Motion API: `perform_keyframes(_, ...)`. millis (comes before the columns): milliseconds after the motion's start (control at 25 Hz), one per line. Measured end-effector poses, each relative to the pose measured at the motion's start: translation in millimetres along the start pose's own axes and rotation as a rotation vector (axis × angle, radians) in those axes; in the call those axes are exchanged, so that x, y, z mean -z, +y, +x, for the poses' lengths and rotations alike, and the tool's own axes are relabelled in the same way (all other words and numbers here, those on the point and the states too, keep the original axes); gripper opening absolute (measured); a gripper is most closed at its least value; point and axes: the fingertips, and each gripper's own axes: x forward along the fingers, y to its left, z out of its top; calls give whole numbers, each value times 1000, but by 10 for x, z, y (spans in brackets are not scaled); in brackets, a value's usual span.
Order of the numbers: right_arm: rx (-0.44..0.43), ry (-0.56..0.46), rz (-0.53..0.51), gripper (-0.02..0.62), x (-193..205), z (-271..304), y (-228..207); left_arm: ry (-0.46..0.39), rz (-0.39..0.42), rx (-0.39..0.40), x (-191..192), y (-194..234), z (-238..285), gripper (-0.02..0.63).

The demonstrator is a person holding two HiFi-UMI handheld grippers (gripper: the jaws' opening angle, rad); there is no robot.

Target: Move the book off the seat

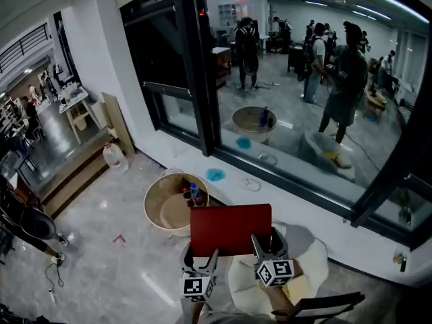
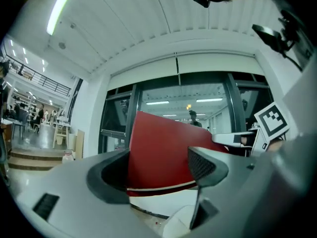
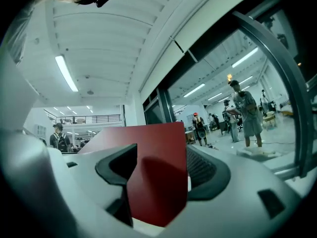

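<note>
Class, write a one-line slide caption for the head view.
Left gripper and right gripper grip a flat red book, raised before the white cushioned seat.

Ceiling strip lights (image 2: 62,9) give my views an even, cool brightness. In my head view the dark window glass (image 1: 304,79) mirrors the lit room, with tube glare along its top. All three pictures bend hard and fall to black at the corners. My right gripper (image 3: 163,165) throws a soft shadow on the red book (image 3: 163,138). Up close, its jaw bodies look blurred.
</note>
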Motion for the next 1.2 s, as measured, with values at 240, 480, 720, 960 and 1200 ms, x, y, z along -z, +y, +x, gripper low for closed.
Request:
perform_keyframes(240, 104, 31, -23, 314, 362, 263, 844, -20, 5, 114, 118, 1025, -67, 370)
perform_keyframes(480, 141, 49, -48, 313, 508, 575, 1539, -24, -22, 135, 59, 1767, -230, 370)
perform_keyframes(720, 68, 99, -74, 314, 688, 956, 2157, -18, -63, 62, 123, 2456, -429, 370)
perform_keyframes(960, -83, 135, -81, 313, 824, 1605, 2891, -33, -79, -89, 20, 3243, -665, 370)
perform_keyframes(1200, -287, 175, -15, 313, 1154, 2162, 3545, -11, -90, -301, 145, 3868, -969, 370)
